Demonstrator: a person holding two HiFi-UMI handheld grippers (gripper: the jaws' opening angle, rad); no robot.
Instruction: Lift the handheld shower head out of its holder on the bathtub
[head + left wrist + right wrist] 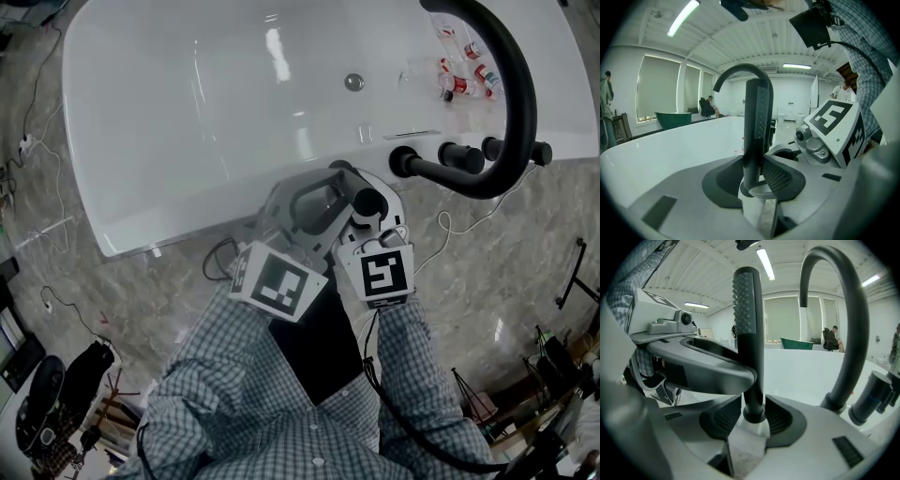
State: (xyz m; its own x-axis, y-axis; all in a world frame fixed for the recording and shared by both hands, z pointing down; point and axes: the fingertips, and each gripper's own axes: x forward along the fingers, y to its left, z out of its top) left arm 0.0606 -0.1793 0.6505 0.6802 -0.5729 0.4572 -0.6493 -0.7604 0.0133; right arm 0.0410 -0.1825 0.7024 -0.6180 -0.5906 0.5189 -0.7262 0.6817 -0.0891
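The black handheld shower head stands upright on the near rim of the white bathtub, its foot resting in a white holder. In the left gripper view the wand rises between my left gripper, whose pads lie against it on both sides. In the right gripper view the same wand passes through my right gripper. A thin gap shows at each pad there, and the jaws stand at their widest. Both grippers crowd the wand from the near side.
A tall black arched faucet and its round handles stand on the rim just right of the wand. Small bottles lie inside the tub at the far right. Cables trail over the marble floor on the left.
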